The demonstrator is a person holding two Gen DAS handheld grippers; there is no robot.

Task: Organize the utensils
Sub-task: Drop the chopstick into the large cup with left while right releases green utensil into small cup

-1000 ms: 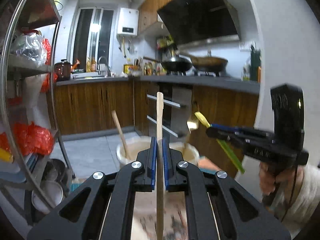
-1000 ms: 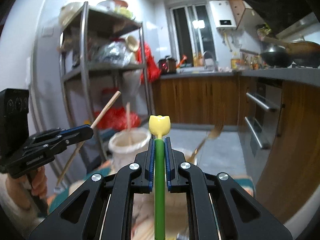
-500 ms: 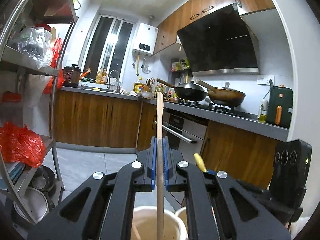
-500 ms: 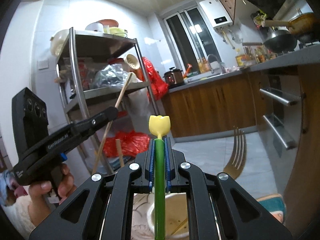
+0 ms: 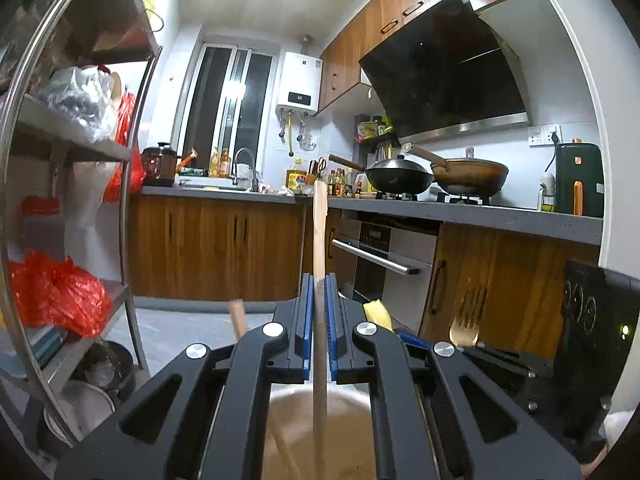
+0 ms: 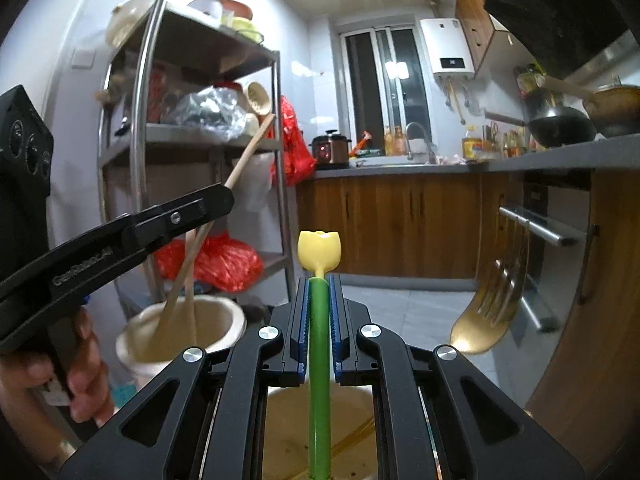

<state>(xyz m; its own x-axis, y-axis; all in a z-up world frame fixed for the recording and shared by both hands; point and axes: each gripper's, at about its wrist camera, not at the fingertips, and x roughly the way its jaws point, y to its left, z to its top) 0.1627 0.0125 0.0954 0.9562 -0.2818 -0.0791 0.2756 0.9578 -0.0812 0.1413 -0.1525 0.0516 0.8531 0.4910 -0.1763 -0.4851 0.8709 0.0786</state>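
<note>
Your left gripper (image 5: 319, 322) has its jaws clamped on a wooden stick (image 5: 320, 236), which stands upright between them with its lower end in the cream pot (image 5: 320, 432) below; your right gripper (image 6: 319, 320) has its jaws closed on a green utensil (image 6: 319, 380) with a yellow tulip tip, over a second pot (image 6: 352, 416); a gold fork (image 6: 490, 308) stands just right of those jaws.

Over the last second we have tipped both views upward and lowered the wooden utensil (image 5: 320, 240) into the cream holder (image 6: 224, 312) at lower left, while the gold fork (image 6: 492, 304) grew larger at right.
</note>
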